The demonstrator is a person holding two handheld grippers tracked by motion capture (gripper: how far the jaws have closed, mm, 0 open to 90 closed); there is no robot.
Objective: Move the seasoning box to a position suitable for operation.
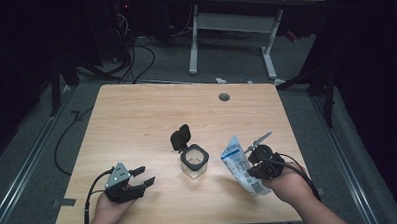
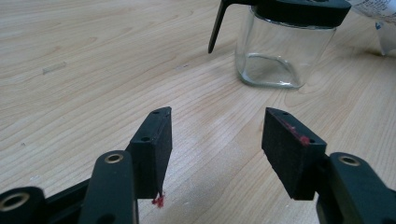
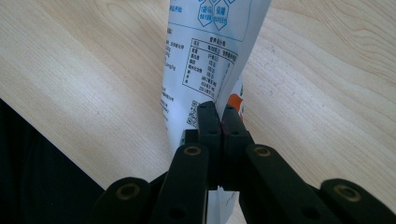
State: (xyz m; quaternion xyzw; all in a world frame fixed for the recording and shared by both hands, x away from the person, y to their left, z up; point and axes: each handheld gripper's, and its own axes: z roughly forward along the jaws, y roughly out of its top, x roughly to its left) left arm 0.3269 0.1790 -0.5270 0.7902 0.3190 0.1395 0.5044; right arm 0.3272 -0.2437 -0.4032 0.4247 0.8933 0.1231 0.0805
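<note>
A square glass jar [image 1: 194, 162] with a black rim stands at the table's middle front, its black hinged lid [image 1: 180, 137] flipped open behind it. In the left gripper view the jar [image 2: 280, 53] stands ahead, apart from the jaws. My left gripper [image 1: 141, 177] rests open on the table left of the jar, nothing between its fingers [image 2: 152, 149]. My right gripper [image 1: 253, 166] is shut on a white and blue printed pouch [image 1: 241, 165], held tilted just right of the jar. Seen along the right gripper's jaws, the pads pinch the pouch [image 3: 205, 60] at its edge.
The wooden table [image 1: 146, 114] has a round grey cable hole [image 1: 224, 97] near its far edge. A strip of tape [image 1: 63, 203] sits at the front left corner. Cables lie on the floor [image 1: 100, 75] beyond, and a white desk frame [image 1: 228, 28] stands behind.
</note>
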